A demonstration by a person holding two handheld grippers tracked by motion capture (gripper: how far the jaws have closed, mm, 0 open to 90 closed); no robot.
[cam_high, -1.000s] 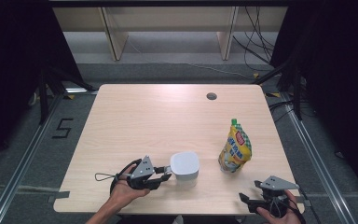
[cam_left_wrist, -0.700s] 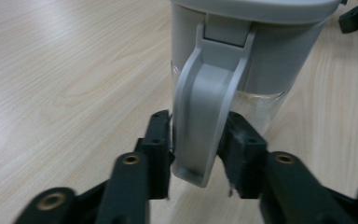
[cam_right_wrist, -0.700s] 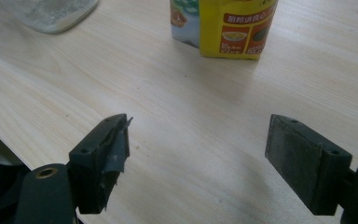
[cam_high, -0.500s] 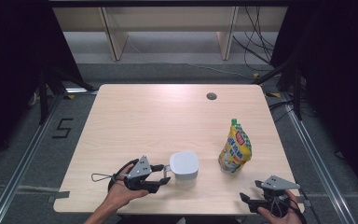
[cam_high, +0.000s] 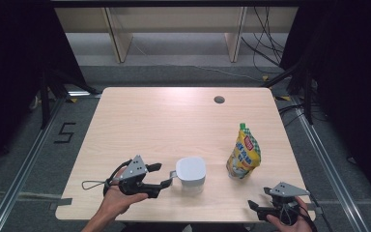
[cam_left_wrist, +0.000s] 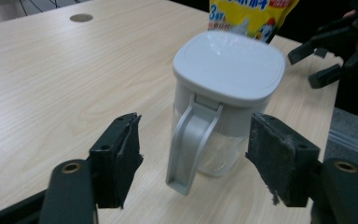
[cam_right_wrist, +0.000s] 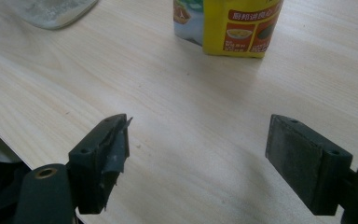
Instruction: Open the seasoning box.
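Left gripper (cam_left_wrist: 193,163) open at the handle of a clear plastic jug with a white square lid (cam_left_wrist: 226,93); right gripper (cam_right_wrist: 198,158) open over bare table.

The left jaws have just been opening and stand apart, the grey handle (cam_left_wrist: 189,144) between them but clear of both pads. The jug stands upright near the front edge of the light wooden table (cam_high: 164,125). A yellow stand-up pouch with a green cap (cam_high: 244,153) stands near it, on the right. The right jaws stand wide apart near the table's front right corner, holding nothing.
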